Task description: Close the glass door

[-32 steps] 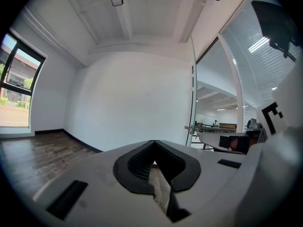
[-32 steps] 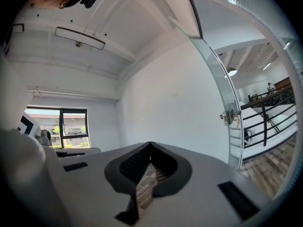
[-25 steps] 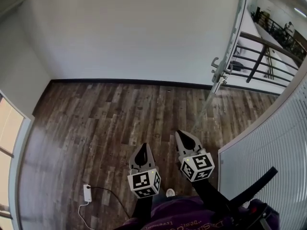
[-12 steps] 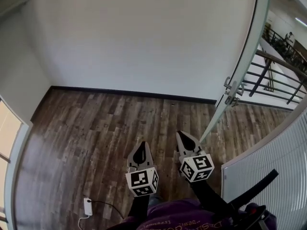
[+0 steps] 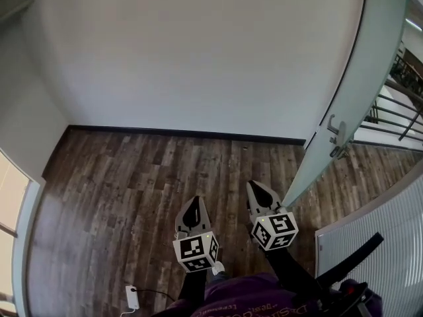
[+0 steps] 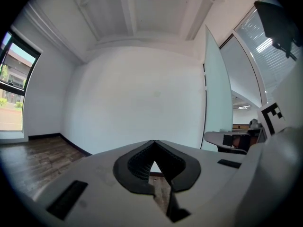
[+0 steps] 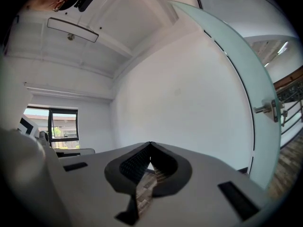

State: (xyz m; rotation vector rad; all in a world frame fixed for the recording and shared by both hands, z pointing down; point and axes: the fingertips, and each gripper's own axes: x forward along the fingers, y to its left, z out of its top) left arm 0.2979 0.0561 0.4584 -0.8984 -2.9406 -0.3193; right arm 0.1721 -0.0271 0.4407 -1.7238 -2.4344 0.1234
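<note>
The frosted glass door [image 5: 360, 91] stands open at the right of the head view, edge-on to me, with a metal lever handle [image 5: 338, 137] partway down. In the right gripper view the glass door [image 7: 236, 74] curves overhead and its handle [image 7: 267, 109] sticks out at the right. The left gripper view shows the glass door [image 6: 217, 98] right of centre. My left gripper [image 5: 191, 207] and right gripper [image 5: 256, 189] hang side by side above the wood floor, both shut with nothing in them. The right gripper is nearer the door's bottom edge, apart from it.
A white wall [image 5: 198, 58] with a dark skirting board faces me. Dark plank flooring [image 5: 119, 177] spreads to the left. A metal railing [image 5: 396, 121] shows beyond the doorway. A ribbed white panel [image 5: 377, 256] is at lower right. A white power adapter [image 5: 131, 296] lies on the floor.
I have moved toward the door: it now looms larger and closer at right, and the handle has shifted right and down. Both grippers stay shut, side by side.
</note>
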